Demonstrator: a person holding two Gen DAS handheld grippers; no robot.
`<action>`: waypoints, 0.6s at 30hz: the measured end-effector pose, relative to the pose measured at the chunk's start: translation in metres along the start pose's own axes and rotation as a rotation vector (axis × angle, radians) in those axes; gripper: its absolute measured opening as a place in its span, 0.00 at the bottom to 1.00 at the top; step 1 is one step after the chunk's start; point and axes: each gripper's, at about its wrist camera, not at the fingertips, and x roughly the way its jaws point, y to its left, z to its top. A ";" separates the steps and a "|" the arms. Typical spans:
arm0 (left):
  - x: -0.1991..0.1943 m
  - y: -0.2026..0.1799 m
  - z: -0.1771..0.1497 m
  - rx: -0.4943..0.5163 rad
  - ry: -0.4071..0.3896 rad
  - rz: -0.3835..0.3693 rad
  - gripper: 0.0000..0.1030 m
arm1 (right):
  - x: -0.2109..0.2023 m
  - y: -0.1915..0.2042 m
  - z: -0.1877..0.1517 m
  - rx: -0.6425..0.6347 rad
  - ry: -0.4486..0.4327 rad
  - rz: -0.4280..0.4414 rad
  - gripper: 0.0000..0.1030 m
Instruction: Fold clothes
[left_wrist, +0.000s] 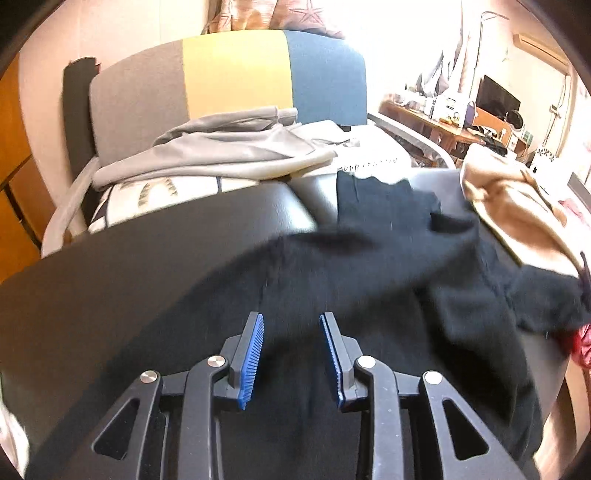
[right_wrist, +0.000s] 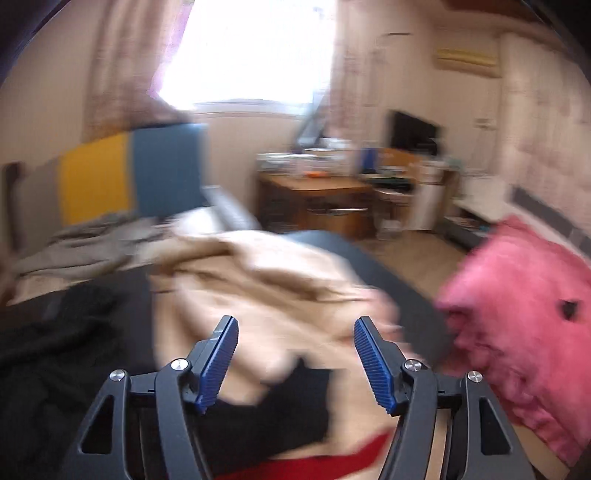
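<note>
I've got L gripper (left_wrist: 291, 360) spread empty over the rumpled black garment (left_wrist: 388, 280) on the dark tabletop (left_wrist: 110, 280), R gripper (right_wrist: 295, 363) spread empty over the tan garment (right_wrist: 266, 291); risk: overlapping layers, might pinch both w/ one grab.

Black garment (left_wrist: 369, 280); tan cloth (right_wrist: 280, 280) (plain).

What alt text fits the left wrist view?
The open left gripper hovers over a black garment spread on a dark table, with nothing between its blue pads. A tan garment lies at the right; grey clothes sit on a chair behind.
</note>
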 end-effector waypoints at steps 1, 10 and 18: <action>0.006 0.001 0.011 0.004 0.005 -0.014 0.31 | 0.009 0.019 0.002 -0.011 0.024 0.075 0.65; 0.090 0.008 0.097 0.018 0.129 -0.201 0.39 | 0.142 0.169 0.022 0.001 0.283 0.568 0.65; 0.157 -0.010 0.132 0.138 0.178 -0.271 0.45 | 0.289 0.228 0.040 0.104 0.491 0.616 0.55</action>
